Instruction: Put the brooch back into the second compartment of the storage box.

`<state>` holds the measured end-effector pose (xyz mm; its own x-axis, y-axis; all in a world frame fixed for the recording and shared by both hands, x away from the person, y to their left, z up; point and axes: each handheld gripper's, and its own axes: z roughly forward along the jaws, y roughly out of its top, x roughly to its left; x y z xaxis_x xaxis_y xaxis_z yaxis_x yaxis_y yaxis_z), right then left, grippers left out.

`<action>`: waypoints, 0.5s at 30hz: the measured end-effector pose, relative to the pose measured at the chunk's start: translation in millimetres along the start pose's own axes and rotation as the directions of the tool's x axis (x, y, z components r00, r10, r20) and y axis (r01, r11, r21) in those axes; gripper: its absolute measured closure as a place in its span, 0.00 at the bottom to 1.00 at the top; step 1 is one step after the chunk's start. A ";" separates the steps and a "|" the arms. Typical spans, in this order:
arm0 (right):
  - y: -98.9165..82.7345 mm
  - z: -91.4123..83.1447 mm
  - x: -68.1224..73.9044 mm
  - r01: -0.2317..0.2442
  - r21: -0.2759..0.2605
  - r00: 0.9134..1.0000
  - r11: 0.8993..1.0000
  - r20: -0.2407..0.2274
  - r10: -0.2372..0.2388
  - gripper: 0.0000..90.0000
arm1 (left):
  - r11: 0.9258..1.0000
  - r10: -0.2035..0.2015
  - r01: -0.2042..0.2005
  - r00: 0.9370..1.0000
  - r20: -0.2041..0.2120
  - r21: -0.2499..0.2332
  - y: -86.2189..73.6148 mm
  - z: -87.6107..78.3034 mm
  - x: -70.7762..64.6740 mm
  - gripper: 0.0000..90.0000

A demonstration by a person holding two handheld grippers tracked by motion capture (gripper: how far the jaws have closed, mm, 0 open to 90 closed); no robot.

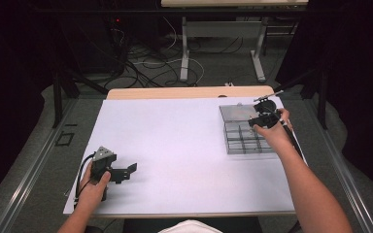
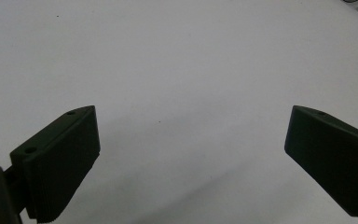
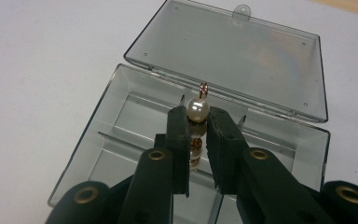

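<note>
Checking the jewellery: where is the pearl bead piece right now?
The pearl bead piece with its small copper loop is clamped in the right gripper, above the open clear plastic compartment box at the table's far right.

I see a white worktop [image 1: 184,145] with a pale wood strip at its far edge, a smoky grey see-through box [image 3: 242,56], a cream pearl [image 3: 198,109] on a coppery loop, and my black right hand-held gripper [image 3: 198,135] with brass-coloured rivets.
</note>
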<state>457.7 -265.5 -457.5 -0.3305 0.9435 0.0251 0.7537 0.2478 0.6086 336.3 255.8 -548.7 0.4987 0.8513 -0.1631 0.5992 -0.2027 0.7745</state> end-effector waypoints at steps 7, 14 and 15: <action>0.5 5.8 -1.8 -0.059 0.003 0.998 0.998 0.010 0.059 0.89 | 1.000 -0.001 0.001 1.000 0.001 -0.002 0.0 -0.2 -0.3 0.04; 0.4 11.0 -5.0 -0.135 0.016 0.991 0.991 0.002 0.134 0.89 | 1.000 0.001 -0.001 1.000 0.002 -0.001 0.0 0.0 -0.5 0.03; 0.3 11.8 -5.8 -0.147 0.015 0.989 0.989 0.003 0.147 0.89 | 1.000 0.000 0.000 1.000 0.003 -0.003 0.0 0.0 -0.5 0.04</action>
<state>466.6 -268.3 -466.8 -0.2149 0.9702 0.1121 0.8025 0.1100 0.5864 336.1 255.4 -548.7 0.5004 0.8500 -0.1647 0.5976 -0.2015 0.7760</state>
